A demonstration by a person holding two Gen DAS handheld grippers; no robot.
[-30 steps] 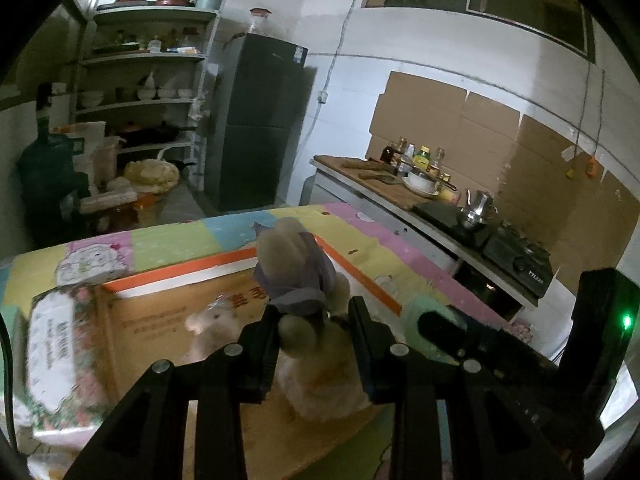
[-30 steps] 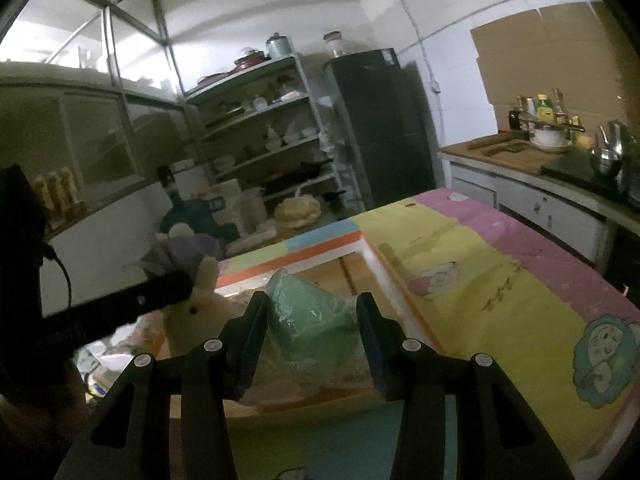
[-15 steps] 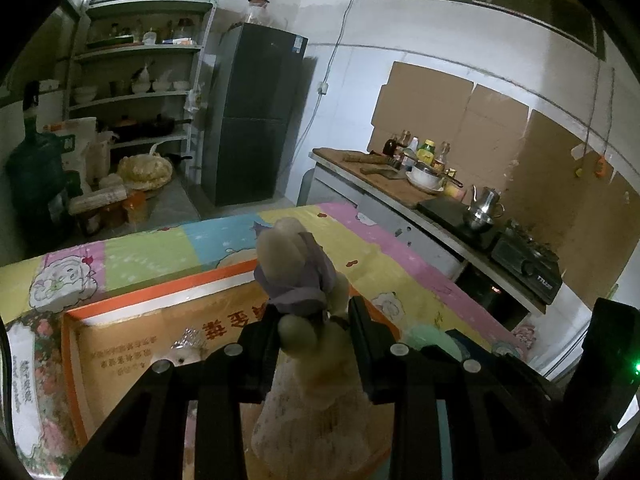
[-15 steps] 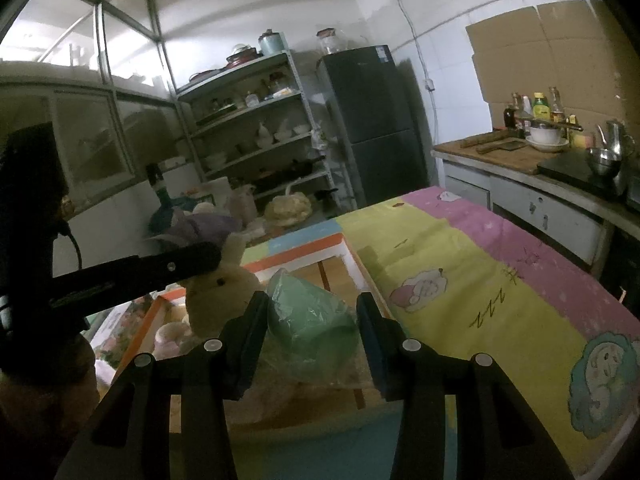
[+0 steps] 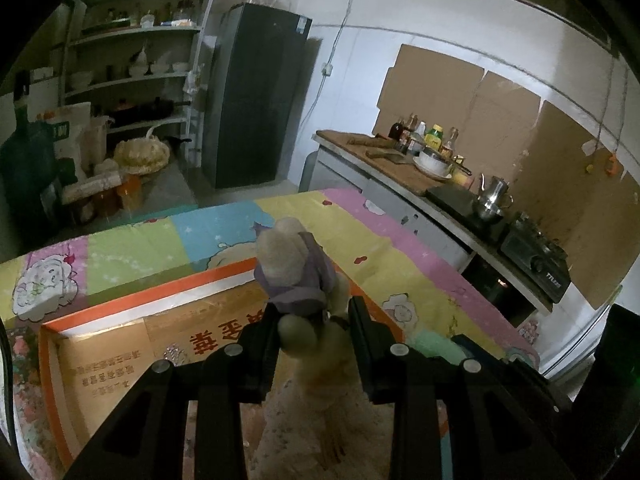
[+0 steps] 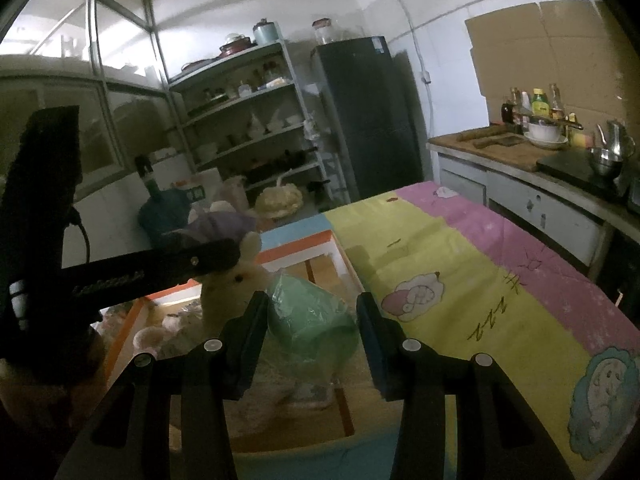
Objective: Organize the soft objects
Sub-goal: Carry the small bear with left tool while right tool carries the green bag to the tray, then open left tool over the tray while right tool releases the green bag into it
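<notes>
- While the box (image 5: 100,356) lies open on our quilt (image 6: 460,280), both toys hang above it.
- Our left gripper (image 5: 312,332) is clamped on the rabbit (image 5: 296,276), which stands upright between the pads; tongs tilt downward.
- Our right gripper (image 6: 312,320) is clamped on the green bag (image 6: 308,320), just beside the rabbit, angled down too.

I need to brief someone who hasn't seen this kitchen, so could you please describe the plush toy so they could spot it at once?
On the patchwork-covered table lies an orange-rimmed cardboard box. Over it, the left gripper holds the plush rabbit, cream with a purple cap. Its neighbour in the right gripper is a green plastic-wrapped bundle.
</notes>
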